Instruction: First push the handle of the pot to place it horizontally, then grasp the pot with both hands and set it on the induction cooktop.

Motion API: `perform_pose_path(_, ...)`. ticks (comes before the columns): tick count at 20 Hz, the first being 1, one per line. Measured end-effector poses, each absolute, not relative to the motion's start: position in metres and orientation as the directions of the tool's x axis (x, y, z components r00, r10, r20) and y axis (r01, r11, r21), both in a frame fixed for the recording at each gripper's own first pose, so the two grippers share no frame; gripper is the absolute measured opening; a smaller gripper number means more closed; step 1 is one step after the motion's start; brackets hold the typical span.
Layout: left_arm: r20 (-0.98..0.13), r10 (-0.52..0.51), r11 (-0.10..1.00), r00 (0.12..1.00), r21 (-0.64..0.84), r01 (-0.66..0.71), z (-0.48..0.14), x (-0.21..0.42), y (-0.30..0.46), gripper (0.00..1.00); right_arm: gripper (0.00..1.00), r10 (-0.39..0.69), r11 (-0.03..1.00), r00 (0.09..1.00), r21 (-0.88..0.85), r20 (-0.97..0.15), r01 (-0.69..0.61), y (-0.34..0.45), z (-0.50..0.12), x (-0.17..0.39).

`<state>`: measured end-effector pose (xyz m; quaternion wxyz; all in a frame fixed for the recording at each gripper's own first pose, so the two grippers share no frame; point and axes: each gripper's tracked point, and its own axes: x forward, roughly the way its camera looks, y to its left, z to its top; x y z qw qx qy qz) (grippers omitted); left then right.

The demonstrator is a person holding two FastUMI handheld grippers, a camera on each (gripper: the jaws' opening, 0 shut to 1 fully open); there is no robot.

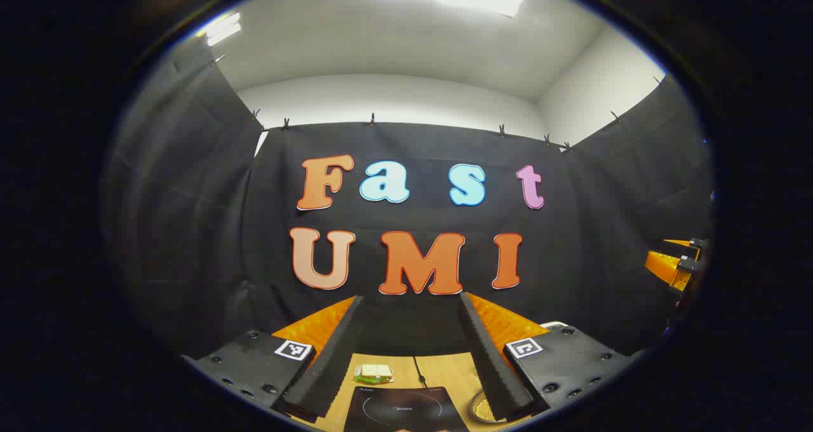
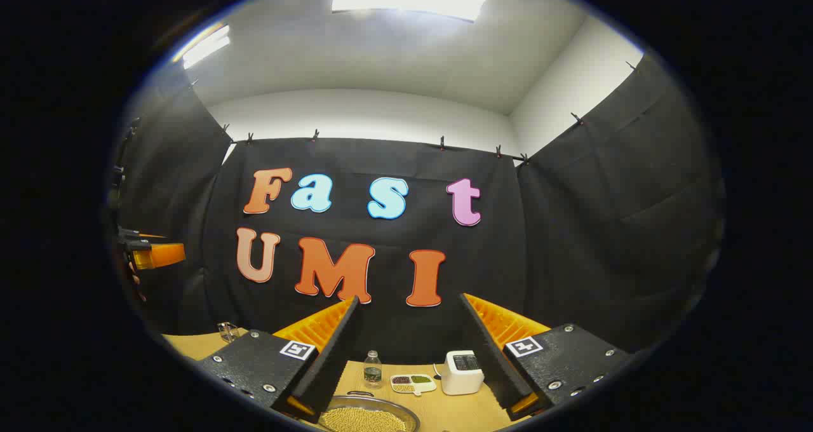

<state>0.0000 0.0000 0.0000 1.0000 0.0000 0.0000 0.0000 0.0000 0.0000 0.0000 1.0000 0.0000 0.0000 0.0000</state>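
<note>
Both grippers are raised above the wooden table (image 1: 454,371), jaws spread wide, gripping nothing. Left gripper (image 1: 411,356) looks down on the induction cooktop (image 1: 401,410) at 6 o'clock, w/ a sandwich (image 1: 373,373) beyond it. Right gripper (image 2: 411,356) sees the pot (image 2: 365,416), apparently full of beans, at 6 o'clock; bottle (image 2: 372,368) behind. Handle can't be made out. Judging by this, no step has begun: push, grasp & placing all remain.

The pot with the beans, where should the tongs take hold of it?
By its rim, at opposite sides, coming down from above: the pot is wide, shallow, round and full of beans, so a level two-sided hold seems safest.
</note>
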Motion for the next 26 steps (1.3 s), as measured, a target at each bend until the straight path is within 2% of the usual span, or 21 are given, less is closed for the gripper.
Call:
perform_pose_path(1,0.003,-0.003,1.0,1.0,0.016,0.003,0.001,0.0,-0.002,0.95,0.98,-0.002,1.0,1.0,-0.004,0.0,0.002,-0.001,-0.001,0.0)
perform_pose_path(2,0.007,-0.004,1.0,1.0,0.024,0.004,0.0,0.001,-0.004,0.95,0.93,-0.005,1.0,1.0,-0.007,-0.001,0.005,-0.002,-0.001,0.0)
perform_pose_path(6,0.023,-0.021,0.999,1.0,0.035,0.021,0.003,0.004,-0.012,0.98,0.93,-0.005,1.0,1.0,0.002,0.003,0.005,-0.003,0.0,-0.001)
perform_pose_path(7,0.032,-0.021,0.999,0.999,0.041,0.02,0.003,0.004,-0.012,0.95,0.89,-0.005,1.0,1.0,0.003,0.002,0.005,-0.003,-0.001,-0.001)
perform_pose_path(8,0.043,-0.019,0.999,0.999,0.043,0.017,0.005,0.005,-0.012,0.98,0.93,-0.005,1.0,1.0,-0.002,0.0,0.005,-0.006,-0.002,-0.001)
perform_pose_path(14,0.086,-0.02,0.999,0.996,0.029,0.018,0.006,0.003,-0.02,0.98,0.94,-0.012,1.0,1.0,-0.002,-0.016,0.012,-0.012,-0.01,-0.003)
perform_pose_path(26,0.072,-0.016,1.0,0.997,0.017,0.015,-0.005,0.007,-0.022,0.98,0.94,0.014,1.0,0.999,0.005,-0.044,-0.014,-0.012,-0.026,-0.005)
